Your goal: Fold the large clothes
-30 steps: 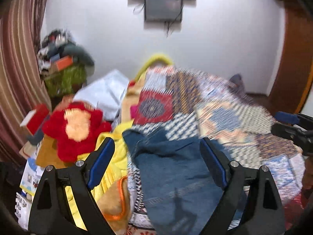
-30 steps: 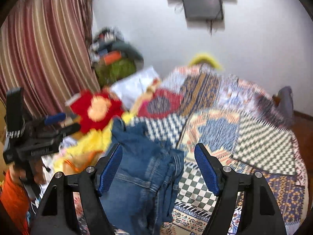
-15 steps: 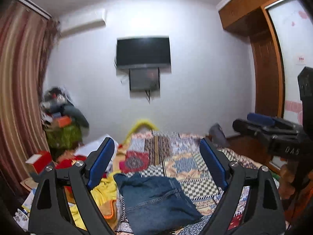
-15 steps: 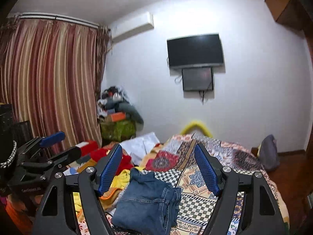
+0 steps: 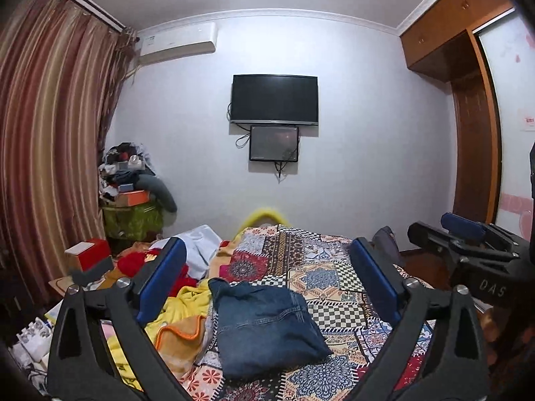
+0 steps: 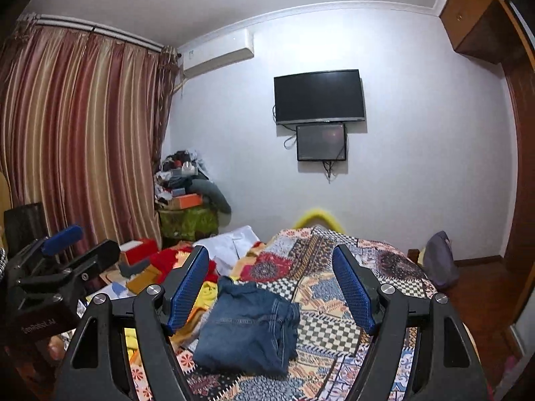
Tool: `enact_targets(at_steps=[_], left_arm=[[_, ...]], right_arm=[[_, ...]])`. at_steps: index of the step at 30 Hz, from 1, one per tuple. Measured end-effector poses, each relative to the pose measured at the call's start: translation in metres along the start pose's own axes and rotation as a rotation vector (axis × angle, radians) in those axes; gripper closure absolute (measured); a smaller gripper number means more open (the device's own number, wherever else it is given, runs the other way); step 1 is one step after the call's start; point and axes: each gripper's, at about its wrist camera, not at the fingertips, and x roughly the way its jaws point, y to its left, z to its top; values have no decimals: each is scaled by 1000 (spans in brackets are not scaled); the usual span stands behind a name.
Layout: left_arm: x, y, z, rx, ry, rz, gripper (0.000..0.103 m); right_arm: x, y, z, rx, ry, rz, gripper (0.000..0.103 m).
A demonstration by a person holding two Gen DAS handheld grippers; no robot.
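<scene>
The folded jeans (image 5: pixel 264 324) lay on the quilt (image 5: pixel 321 267) beside yellow cloth (image 5: pixel 187 300), probably heavy, limp denim best pinched at a thick folded edge, while the left gripper (image 5: pixel 267 280), jaws just widened, and right gripper (image 6: pixel 271 284) hung open and empty.

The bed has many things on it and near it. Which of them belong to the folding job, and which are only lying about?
Job: folded jeans, left gripper, right gripper, both open and empty.

Lying about: yellow cloth, red plush, white cloth, red box, patchwork bedspread.
</scene>
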Motion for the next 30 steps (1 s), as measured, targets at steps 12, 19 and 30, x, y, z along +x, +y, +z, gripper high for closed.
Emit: enact_targets(at_steps=[12,19,30], left_arm=[[-4,10,-4,-46,26,10,0],[-1,13,-7,-63,38,10,0],[4,13,-9,-57,49,13,0]], right_arm=[[-2,7,-10,-28,38,-56,0],[4,3,-11,-16,61,-47,0],[6,2,-12,-10,73,-53,0]])
